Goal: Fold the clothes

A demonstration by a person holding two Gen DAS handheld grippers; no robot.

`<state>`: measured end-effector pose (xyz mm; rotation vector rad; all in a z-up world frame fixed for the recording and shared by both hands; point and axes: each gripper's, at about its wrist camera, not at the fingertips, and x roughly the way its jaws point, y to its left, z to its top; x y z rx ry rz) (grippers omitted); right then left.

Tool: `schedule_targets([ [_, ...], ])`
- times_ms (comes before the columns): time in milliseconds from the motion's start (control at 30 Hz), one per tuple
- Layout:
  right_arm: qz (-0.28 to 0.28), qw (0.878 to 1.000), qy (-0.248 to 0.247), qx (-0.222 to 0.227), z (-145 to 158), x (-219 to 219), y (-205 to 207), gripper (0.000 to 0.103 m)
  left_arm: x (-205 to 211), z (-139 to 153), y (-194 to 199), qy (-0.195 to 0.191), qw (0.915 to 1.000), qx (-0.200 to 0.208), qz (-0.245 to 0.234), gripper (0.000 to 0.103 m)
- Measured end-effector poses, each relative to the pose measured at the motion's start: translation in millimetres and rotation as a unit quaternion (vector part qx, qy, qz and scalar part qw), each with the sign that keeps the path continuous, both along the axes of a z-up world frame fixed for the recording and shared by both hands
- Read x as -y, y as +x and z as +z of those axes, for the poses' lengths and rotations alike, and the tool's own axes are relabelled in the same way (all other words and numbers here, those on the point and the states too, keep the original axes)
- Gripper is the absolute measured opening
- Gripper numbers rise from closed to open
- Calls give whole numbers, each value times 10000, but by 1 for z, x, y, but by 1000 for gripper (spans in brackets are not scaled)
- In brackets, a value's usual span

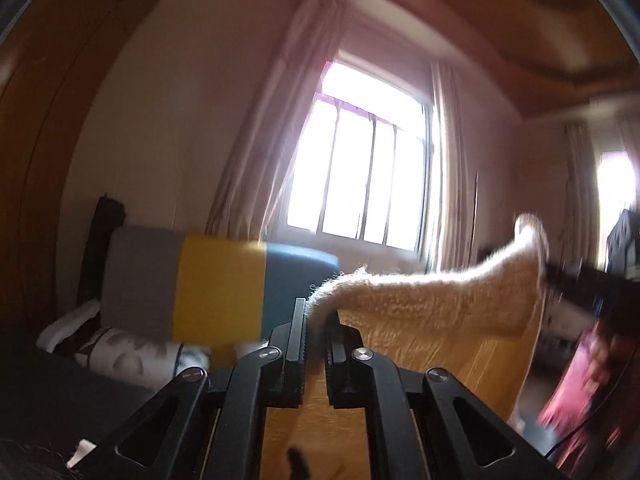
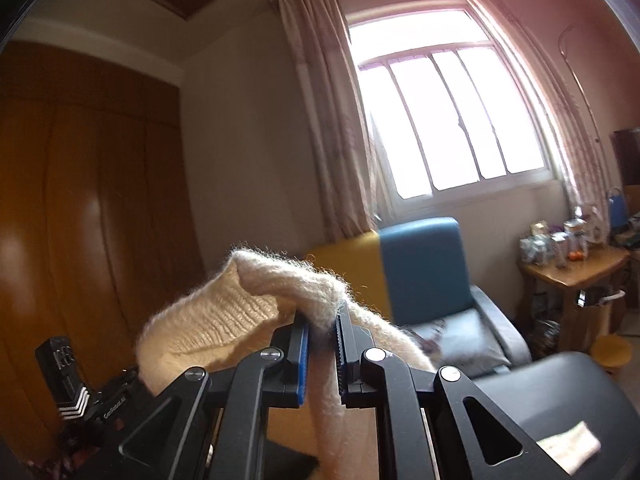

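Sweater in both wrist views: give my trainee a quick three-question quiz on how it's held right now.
1. True or false: the left hand-held gripper is shut on the cream sweater.
2. What does the right hand-held gripper hold? A) a curtain B) a fold of the sweater C) nothing
3. Fill in: behind the sweater stands a chair with a back in yellow and ____.

Key: 1 true; 2 B; 3 blue.
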<state>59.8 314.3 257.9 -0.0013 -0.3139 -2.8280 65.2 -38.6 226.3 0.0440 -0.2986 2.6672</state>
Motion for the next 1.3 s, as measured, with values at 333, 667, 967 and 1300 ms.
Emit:
schedule_targets([
  [333,628,9908,-40,-1199,62,25,80,11,67,84,116,1160,9895,-848,-163,6],
  [667,899,9915,-376,-857,57,30,60,11,68,76,91,1036,9927,-617,-30,6],
  [967,0,9974,-201,698,-13,30,-102,11,13,-37,-129,-20,9930,980,656,6],
  [1300,-794,9345,545,3427,-197,32,-287,16,-55,-261,-307,-1509,9040,3812,1216,16],
])
